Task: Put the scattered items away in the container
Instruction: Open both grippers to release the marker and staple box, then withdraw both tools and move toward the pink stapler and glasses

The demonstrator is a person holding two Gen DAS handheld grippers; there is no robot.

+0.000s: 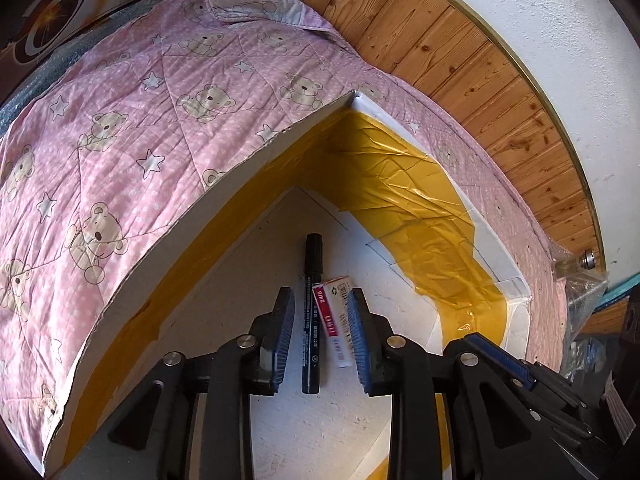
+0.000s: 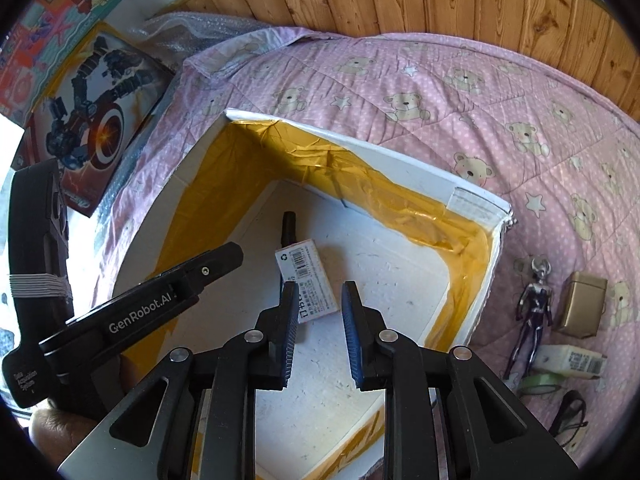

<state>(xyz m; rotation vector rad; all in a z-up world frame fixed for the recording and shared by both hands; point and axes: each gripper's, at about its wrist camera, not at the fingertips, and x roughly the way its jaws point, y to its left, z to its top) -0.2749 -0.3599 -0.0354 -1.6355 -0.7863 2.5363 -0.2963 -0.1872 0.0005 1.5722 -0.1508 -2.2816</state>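
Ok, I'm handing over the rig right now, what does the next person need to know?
Left hand-held gripper: open, empty, over the box floor, straddling the marker and eraser.
Right hand-held gripper: open, empty, above the box.
Done: marker and eraser lie in the box.
Left on the quilt, right of the box: figurine, gold box, white carton, tape roll, black loop.

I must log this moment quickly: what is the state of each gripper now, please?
Left gripper: open, holding nothing; the black marker and eraser lie between its fingers in the box.
Right gripper: open, empty, over the box.
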